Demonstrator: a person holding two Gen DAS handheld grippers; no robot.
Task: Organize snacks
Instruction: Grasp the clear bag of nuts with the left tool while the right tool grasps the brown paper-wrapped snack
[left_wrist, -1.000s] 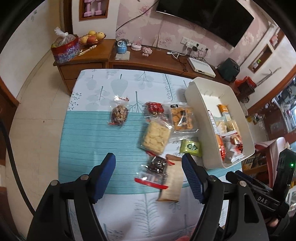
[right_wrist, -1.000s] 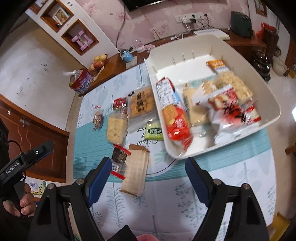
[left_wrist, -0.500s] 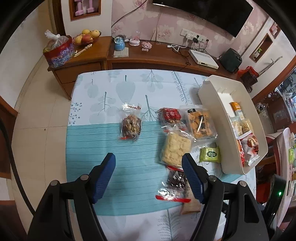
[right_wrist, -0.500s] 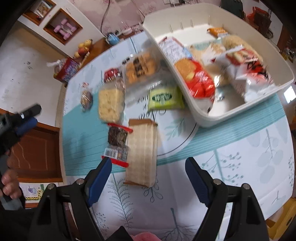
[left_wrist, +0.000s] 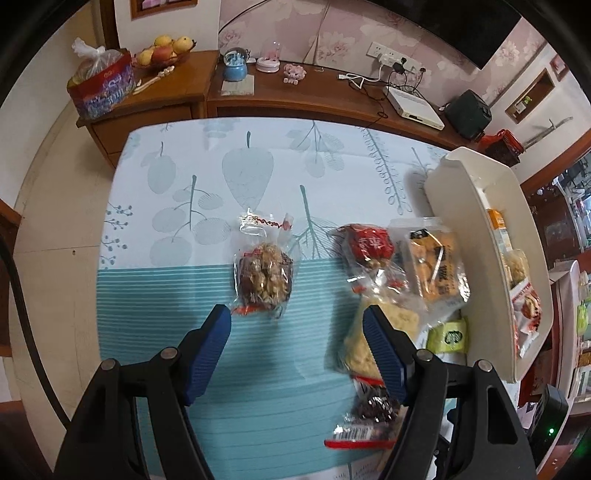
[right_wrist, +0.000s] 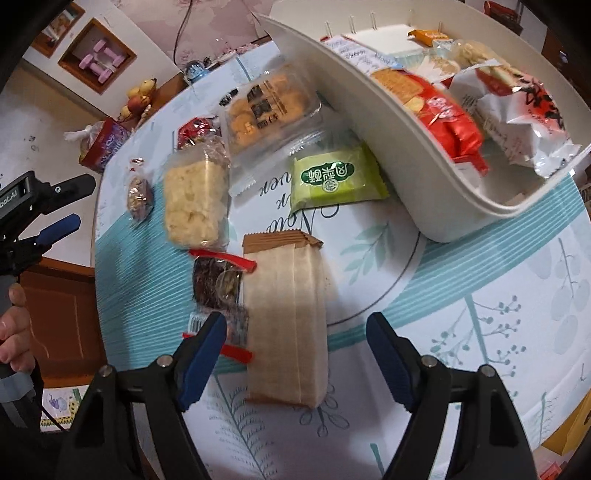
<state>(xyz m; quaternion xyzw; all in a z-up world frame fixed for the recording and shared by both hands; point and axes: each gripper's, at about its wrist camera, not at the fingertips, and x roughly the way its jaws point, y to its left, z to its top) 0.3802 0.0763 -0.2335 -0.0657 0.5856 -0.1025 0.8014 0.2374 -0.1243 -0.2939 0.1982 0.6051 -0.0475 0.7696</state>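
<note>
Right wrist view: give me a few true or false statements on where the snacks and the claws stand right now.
1. The tan packet lies on the table between the right claw fingers. True; the jaws are closing but not yet touching it.
2. The green packet is inside the bin. False: it lies on the table beside the bin wall.
3. The bin is empty. False: it holds several packets, including a red pack.
4. The left claw holds nothing. True.
5. The nut bag lies apart from the other snacks. True.
</note>
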